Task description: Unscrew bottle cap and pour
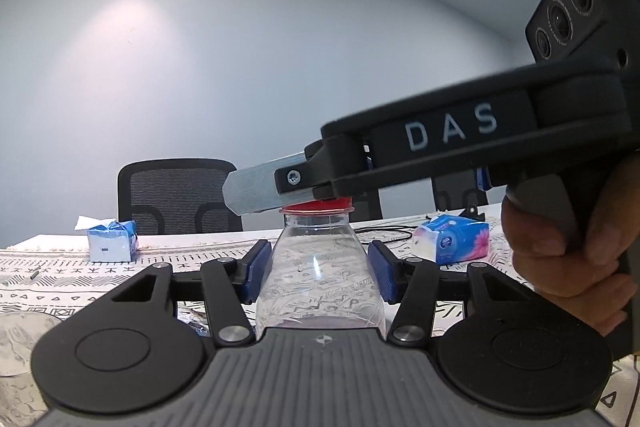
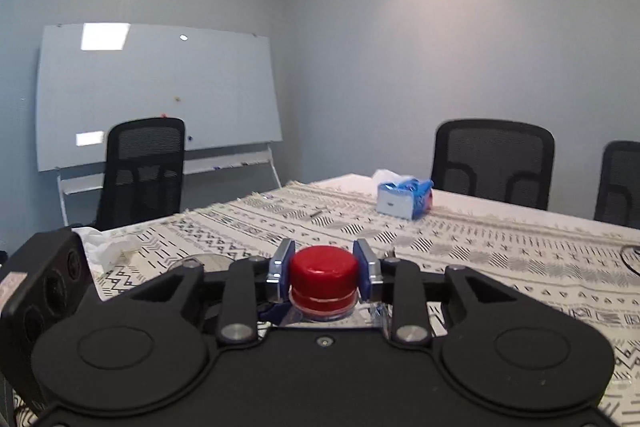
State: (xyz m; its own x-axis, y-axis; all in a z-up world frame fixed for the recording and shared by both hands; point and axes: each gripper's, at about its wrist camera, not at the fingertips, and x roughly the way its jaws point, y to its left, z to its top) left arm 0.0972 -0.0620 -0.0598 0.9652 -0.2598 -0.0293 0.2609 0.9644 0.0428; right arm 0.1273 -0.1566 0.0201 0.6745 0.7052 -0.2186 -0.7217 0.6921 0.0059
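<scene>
The clear plastic bottle (image 1: 318, 275) stands upright on the patterned tablecloth (image 2: 500, 247) that covers the table, well in from its far edge. The left gripper (image 1: 319, 269) closes narrowly about the bottle's shoulder, its blue pads (image 1: 256, 269) pressed against the clear wall on either side — the bottle fills the gap between them.

The right gripper (image 2: 323, 269) comes in from the right side of the left wrist view, held by a hand (image 1: 568, 247) wrapped round its grip. Its fingers are drawn in tight on the red cap (image 2: 323, 277), one pad touching each flank of the cap, which sits on the bottle's neck above a red ring. In the left wrist view only a sliver of that cap shows beneath the grey fingertip.

Near the table's far edge sits a blue tissue box (image 2: 404, 197) with a tissue sticking up from it, and a second tissue pack with a pink flower (image 1: 450, 239) lies toward the far right part. A crumpled white tissue (image 2: 106, 247) rests at the left edge of the cloth. Black mesh chairs (image 2: 494, 163) stand behind the table, and a whiteboard (image 2: 156, 91) leans by the wall — its surface catches the ceiling lights.
</scene>
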